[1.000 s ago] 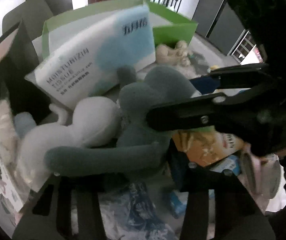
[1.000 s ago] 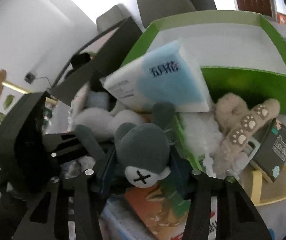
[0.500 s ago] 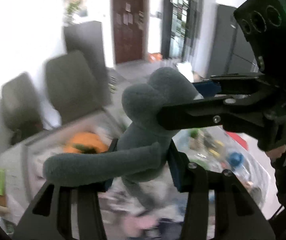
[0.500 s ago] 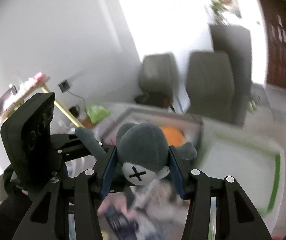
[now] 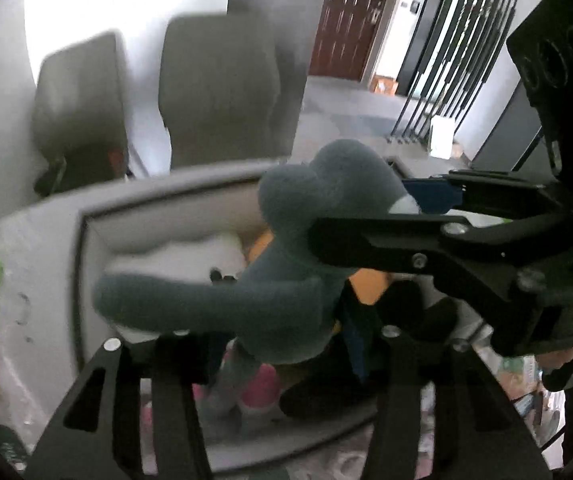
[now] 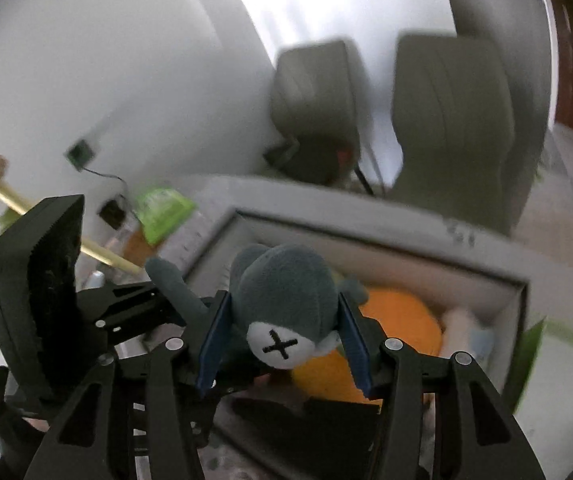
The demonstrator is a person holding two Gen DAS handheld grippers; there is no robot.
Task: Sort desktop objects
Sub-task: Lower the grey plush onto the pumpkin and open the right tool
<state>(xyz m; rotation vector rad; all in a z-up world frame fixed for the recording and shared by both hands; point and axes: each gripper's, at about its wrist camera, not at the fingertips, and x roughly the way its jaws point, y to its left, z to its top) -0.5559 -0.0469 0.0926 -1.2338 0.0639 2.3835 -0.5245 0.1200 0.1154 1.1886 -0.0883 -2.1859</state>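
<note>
**Grey Toy Over the Box, Ready to Drop**

Closest to the right gripper (image 6: 283, 304): the grey toy (image 6: 282, 288), caught by its head between the two blue pads (image 6: 216, 332). Opening now, yet pressing on the head from both sides, so grasping it for the moment. White patch with a black cross facing back toward the camera.

Just to the left of that: the left gripper (image 5: 266, 336), reaching in from the side and grasping the same toy lower down, around the body. Opening as well, with the soft body between the fingers and one long arm sticking out past them.

Right below and a bit ahead of both grippers: a grey box (image 6: 366, 236) with its top open. Inside, under the toy, something big and orange (image 6: 398, 320). Too blurry to name.

Past the box, off to the left: a green pack (image 6: 162, 208). Farthest away: two grey chairs (image 6: 446, 112) by a white wall.

Step in hand, by the look of it: putting the toy away. Hanging in the air over the box, not yet inside.

Next: let go with both grippers at about the same time, to stop one side from snagging. Spread the pads wide enough for the fat head to slip out. Then lift away and look for another thing to sort.
</note>
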